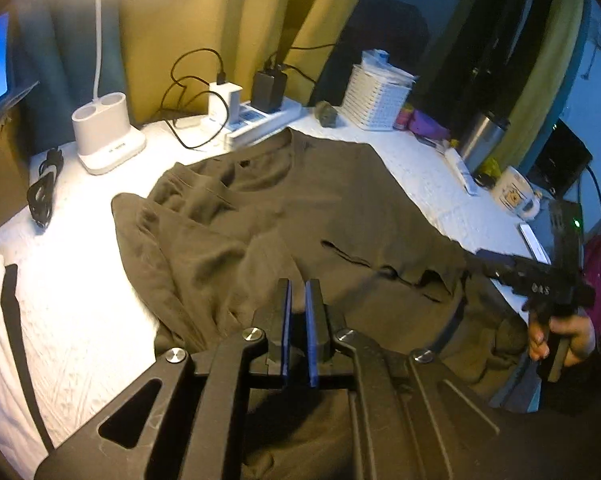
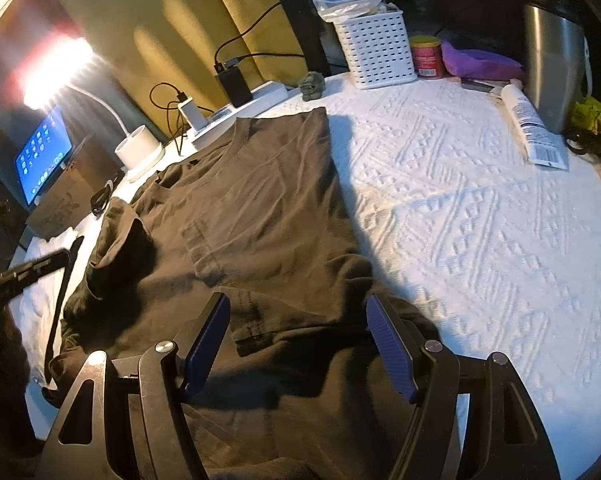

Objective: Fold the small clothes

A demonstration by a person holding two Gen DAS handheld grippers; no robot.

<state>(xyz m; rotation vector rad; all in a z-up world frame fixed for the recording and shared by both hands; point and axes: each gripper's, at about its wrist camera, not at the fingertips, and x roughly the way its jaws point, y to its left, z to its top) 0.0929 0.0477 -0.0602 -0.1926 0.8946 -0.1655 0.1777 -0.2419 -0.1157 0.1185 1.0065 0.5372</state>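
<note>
Dark olive T-shirt (image 1: 300,216) spread on white textured cloth (image 2: 480,220), neckline toward power strip (image 1: 260,116) and lamp base (image 1: 108,136). Left gripper (image 1: 298,296) seen clenched, blue pads near together; fabric between them not confirmed. Right gripper (image 2: 298,320) released, jaws wide over near shirt edge, nothing gripped. White basket (image 2: 376,48) noted well apart, behind shirt.

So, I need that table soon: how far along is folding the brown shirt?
Early. The brown shirt has one straight folded edge on the white table cover; its other side is rumpled. The left gripper looks shut on cloth; the right gripper is open above the hem. Remaining folds are undone.
</note>
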